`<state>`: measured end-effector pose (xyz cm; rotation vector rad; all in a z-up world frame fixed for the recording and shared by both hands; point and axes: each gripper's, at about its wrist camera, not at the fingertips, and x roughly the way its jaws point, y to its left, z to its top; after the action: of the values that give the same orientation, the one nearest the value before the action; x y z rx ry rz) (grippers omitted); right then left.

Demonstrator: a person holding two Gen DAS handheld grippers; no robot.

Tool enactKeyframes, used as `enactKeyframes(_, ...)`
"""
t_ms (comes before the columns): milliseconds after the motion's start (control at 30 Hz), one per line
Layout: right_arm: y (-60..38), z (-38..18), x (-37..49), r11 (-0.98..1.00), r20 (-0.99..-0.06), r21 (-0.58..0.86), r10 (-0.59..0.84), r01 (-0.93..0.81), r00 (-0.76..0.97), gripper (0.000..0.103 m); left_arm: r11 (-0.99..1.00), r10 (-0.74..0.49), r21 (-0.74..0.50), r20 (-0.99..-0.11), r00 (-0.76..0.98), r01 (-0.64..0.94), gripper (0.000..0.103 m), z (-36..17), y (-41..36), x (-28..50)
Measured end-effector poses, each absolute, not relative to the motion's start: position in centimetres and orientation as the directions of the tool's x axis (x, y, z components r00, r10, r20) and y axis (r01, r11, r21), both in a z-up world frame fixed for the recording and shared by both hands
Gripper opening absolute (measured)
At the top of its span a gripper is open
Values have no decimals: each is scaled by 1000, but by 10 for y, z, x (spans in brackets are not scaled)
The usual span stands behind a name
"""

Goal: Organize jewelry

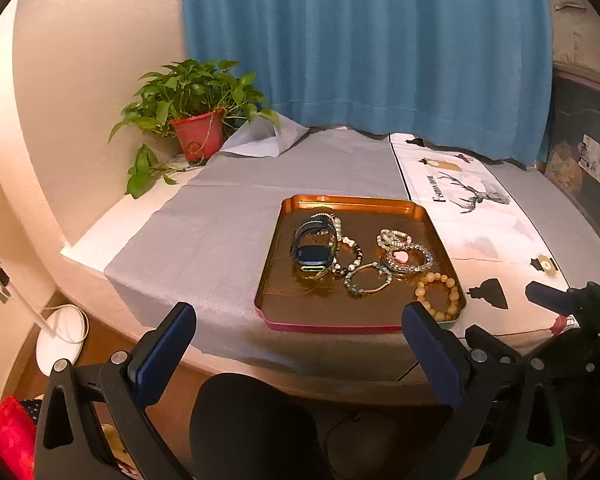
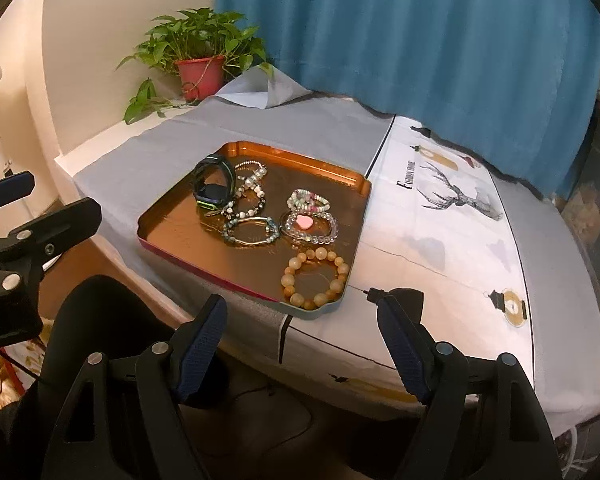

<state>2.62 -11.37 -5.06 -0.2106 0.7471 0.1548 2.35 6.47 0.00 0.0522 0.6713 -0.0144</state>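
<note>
A copper tray [image 1: 284, 236] [image 2: 164, 216] sits on the grey-covered table and holds the jewelry. In it lie a dark smartwatch [image 1: 314, 246] [image 2: 214, 180], an amber bead bracelet [image 1: 440, 296] [image 2: 316, 278], a clear bead bracelet around a pink heart [image 1: 408, 258] [image 2: 310, 224], a pastel bead bracelet [image 1: 394, 238] [image 2: 308, 200], a thin bangle [image 1: 368, 278] [image 2: 252, 230] and a black-and-white bead strand [image 1: 350, 254] [image 2: 252, 196]. My left gripper [image 1: 296, 320] is open and empty, short of the tray's front edge. My right gripper [image 2: 300, 316] is open and empty, near the tray's front right corner.
A potted plant in a red pot [image 1: 198, 132] [image 2: 200, 70] stands at the back left. A white cloth with a deer print [image 1: 476, 200] [image 2: 456, 204] covers the table to the right of the tray. A blue curtain [image 1: 360, 40] hangs behind. A black chair back [image 1: 252, 420] is below.
</note>
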Motion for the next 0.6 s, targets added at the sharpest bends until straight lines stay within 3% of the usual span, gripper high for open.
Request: enactKeyframes(600,-114,-51,20,965,-688,-151,53,-215,723,78,998,9,55,-632,775,34,103,-4,67,20)
